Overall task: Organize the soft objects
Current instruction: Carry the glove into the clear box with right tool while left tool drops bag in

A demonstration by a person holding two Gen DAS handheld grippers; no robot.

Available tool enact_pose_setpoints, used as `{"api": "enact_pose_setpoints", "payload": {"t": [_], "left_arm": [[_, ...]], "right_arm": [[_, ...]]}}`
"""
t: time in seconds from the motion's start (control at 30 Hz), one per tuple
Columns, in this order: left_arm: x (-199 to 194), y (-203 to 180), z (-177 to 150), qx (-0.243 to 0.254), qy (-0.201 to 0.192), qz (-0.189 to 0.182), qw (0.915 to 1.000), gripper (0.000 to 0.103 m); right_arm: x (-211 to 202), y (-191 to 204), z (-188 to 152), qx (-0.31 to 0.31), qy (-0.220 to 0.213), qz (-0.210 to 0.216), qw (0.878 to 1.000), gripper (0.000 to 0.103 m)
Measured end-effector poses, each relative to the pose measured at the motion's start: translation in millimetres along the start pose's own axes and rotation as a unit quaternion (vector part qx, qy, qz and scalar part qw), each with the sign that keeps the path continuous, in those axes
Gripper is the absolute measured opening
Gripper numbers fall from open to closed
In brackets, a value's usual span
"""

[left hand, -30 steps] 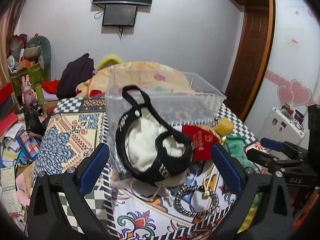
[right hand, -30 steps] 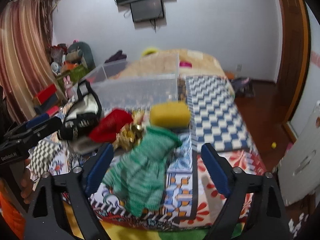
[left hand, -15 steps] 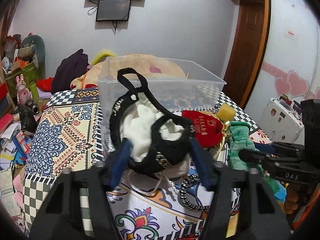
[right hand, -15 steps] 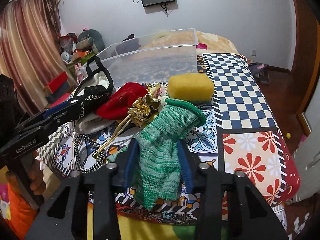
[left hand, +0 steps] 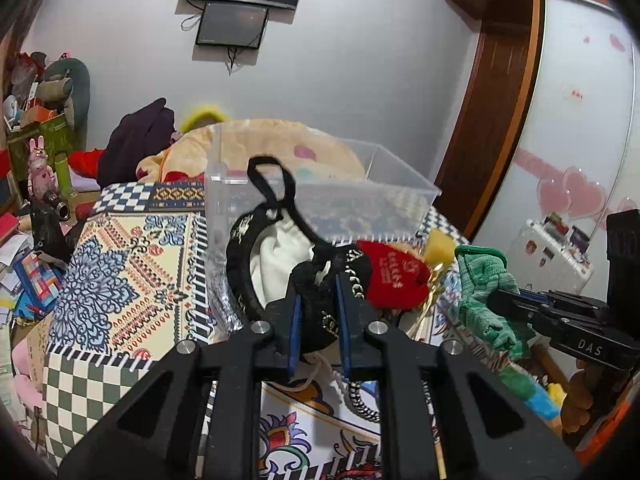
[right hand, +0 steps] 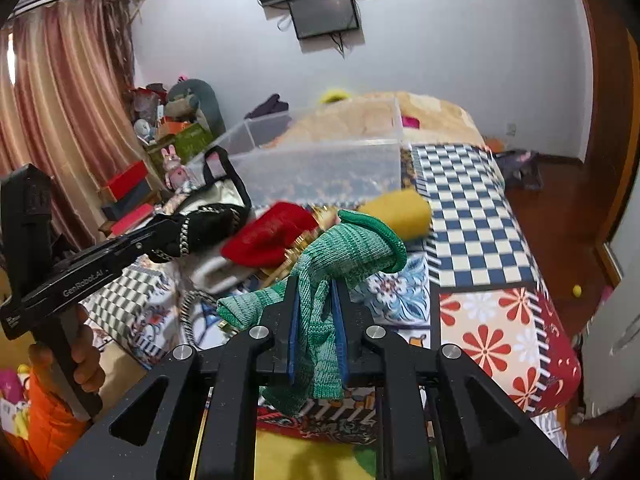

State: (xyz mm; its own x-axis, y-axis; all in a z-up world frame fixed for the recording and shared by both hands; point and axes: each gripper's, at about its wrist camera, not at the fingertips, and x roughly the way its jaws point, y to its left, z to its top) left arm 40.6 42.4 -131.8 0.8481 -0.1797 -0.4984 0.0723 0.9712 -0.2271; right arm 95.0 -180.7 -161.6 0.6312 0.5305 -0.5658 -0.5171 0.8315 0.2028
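Observation:
My left gripper [left hand: 318, 300] is shut on the black rim of a black and white pouch [left hand: 280, 252], which it holds just in front of the clear plastic box [left hand: 328, 200]. My right gripper [right hand: 314, 300] is shut on a green knitted glove [right hand: 344, 248] and holds it up off the patterned cloth. A red pouch [right hand: 272, 236] with gold trim and a yellow sponge [right hand: 396, 214] lie between the two, in front of the box [right hand: 320, 168]. The left gripper [right hand: 168, 240] also shows in the right wrist view.
A black and white cord [left hand: 360, 400] lies on the patterned table cover [left hand: 120, 280]. A blanket-covered heap [left hand: 260, 140] is behind the box. Cluttered shelves and toys [left hand: 36, 168] stand at the left. A white suitcase [left hand: 552, 256] and a wooden door [left hand: 492, 120] are at the right.
Both grippers have closed: the left on the black and white pouch, the right on the green glove. Both items are now raised a little.

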Motion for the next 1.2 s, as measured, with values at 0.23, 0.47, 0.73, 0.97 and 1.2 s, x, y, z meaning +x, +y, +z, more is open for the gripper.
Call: {"api": "enact_pose_setpoints", "payload": {"t": [0.23, 0.47, 0.73, 0.97, 1.2], "left_arm": [[-19.3, -3.7, 25.0, 0.009, -0.034, -0.011, 0.9993, 0.011], [-27.0, -4.8, 61.1, 0.028, -0.054, -0.015, 0.9980, 0.009], [-27.2, -5.6, 111.3, 0.054, -0.072, -0.008, 0.9959, 0.008], [-4.4, -12.1, 154.3, 0.076, -0.075, 0.018, 0.9941, 0.008], [37.9, -13.6, 183.2, 0.081, -0.078, 0.039, 0.9929, 0.008]], "right_arm": [[-9.1, 9.8, 19.8, -0.021, -0.024, -0.004, 0.999, 0.013], [-11.5, 12.7, 48.7, -0.043, -0.056, -0.022, 0.997, 0.013], [0.7, 10.2, 89.0, -0.054, -0.087, -0.024, 0.994, 0.014], [21.3, 3.5, 113.6, -0.053, -0.090, -0.025, 0.994, 0.014], [43.5, -7.4, 134.9, -0.040, -0.084, -0.023, 0.995, 0.014]]}}
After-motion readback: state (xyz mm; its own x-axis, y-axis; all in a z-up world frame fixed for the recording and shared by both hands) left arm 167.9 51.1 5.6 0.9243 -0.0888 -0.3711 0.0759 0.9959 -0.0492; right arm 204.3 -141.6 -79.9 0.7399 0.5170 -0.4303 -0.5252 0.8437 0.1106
